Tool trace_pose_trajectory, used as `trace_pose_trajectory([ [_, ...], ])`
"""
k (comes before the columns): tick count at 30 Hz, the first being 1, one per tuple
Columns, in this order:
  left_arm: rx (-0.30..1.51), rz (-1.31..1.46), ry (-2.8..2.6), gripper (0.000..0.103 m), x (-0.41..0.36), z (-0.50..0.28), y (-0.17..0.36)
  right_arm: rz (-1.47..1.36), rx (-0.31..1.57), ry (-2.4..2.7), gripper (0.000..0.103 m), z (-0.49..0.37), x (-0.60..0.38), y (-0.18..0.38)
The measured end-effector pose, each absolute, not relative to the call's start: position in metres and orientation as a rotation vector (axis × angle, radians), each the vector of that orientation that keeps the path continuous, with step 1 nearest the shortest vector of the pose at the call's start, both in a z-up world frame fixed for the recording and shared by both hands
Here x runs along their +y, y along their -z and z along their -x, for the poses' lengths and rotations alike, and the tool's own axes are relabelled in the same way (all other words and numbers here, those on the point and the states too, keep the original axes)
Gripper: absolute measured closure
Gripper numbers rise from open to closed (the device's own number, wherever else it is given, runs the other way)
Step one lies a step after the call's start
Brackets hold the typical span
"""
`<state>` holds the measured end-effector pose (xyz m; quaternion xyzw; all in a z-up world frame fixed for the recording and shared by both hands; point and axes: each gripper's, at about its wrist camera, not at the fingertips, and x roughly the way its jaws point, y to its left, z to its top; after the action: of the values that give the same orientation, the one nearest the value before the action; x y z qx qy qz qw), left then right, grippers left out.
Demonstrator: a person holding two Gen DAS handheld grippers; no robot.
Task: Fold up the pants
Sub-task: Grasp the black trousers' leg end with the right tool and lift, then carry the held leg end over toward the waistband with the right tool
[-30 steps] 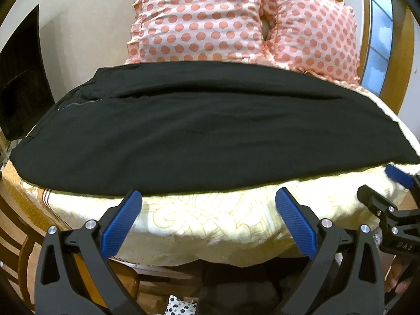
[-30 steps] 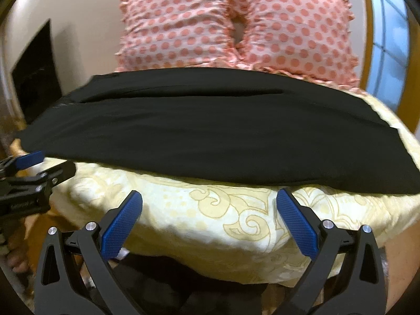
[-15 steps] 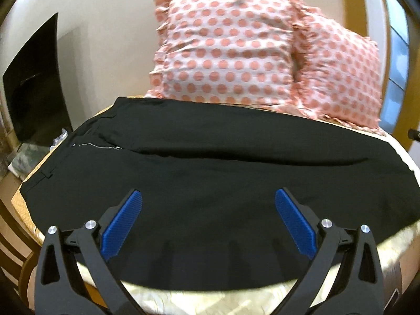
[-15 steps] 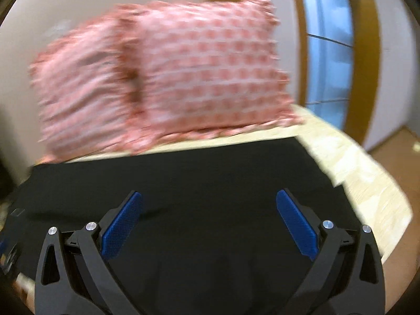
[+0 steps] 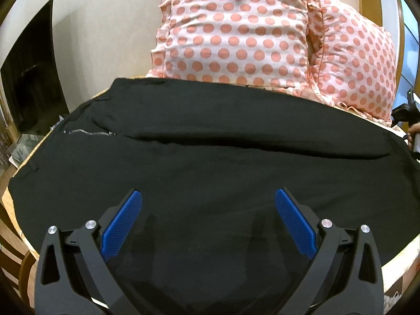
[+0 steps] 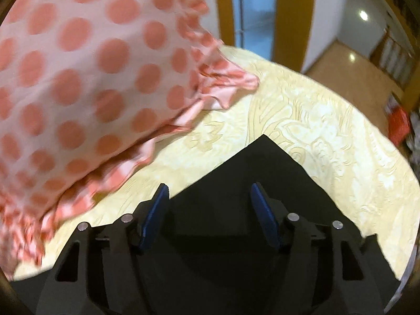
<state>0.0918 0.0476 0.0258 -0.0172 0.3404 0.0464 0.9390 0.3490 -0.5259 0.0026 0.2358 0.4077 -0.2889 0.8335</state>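
Note:
Black pants (image 5: 210, 157) lie flat across the bed, folded lengthwise, waistband at the left and leg ends at the right. My left gripper (image 5: 208, 223) is open, low over the near edge of the pants around their middle. My right gripper (image 6: 210, 215) is open over the hem corner of the pants (image 6: 252, 173), which points away from it onto the cream bedspread (image 6: 328, 131). A part of the right gripper shows at the right edge of the left wrist view (image 5: 407, 113).
Two pink polka-dot pillows (image 5: 236, 31) stand behind the pants; one of the pillows (image 6: 78, 78) is close on the left of my right gripper. A dark screen (image 5: 29, 78) leans at the left. The bed edge drops off to floor (image 6: 341, 60) at the right.
Both grippers have moved forward over the pants. The right one swung far right to the hem corner and narrowed its fingers; the left one came in over the middle.

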Motion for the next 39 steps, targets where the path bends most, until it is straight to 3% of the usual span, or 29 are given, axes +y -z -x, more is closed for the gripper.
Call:
trace_pose_trajectory([
  [7,0.732,0.080,-0.061,0.002,0.052,-0.099,-0.022,-0.442,0.877,0.721,0.047,-0.368,-0.539,0.015],
  [10,0.745,0.095,-0.050,0.002,0.053,-0.101,-0.021,-0.404,0.840,0.727,0.066,-0.362,-0.540,0.018],
  [12,0.746,0.101,-0.048,0.002,0.054,-0.101,-0.020,-0.432,0.812,0.693,0.087,-0.355,-0.546,0.019],
  [14,0.745,0.100,-0.049,0.002,0.054,-0.100,-0.021,-0.496,0.789,0.634,0.098,-0.343,-0.554,0.017],
  [20,0.740,0.097,-0.049,0.002,0.056,-0.096,-0.022,-0.572,0.628,0.481,0.100,-0.288,-0.556,-0.007],
  [27,0.698,0.106,-0.045,0.002,0.054,-0.080,-0.030,-0.573,0.410,0.267,0.100,-0.158,-0.519,-0.038],
  [33,0.682,0.099,-0.015,0.002,0.045,-0.073,-0.033,-0.638,0.438,0.218,0.100,-0.059,-0.495,0.010],
  [39,0.678,0.085,0.010,0.002,0.035,-0.071,-0.037,-0.799,0.508,0.208,0.099,-0.041,-0.510,0.048],
])
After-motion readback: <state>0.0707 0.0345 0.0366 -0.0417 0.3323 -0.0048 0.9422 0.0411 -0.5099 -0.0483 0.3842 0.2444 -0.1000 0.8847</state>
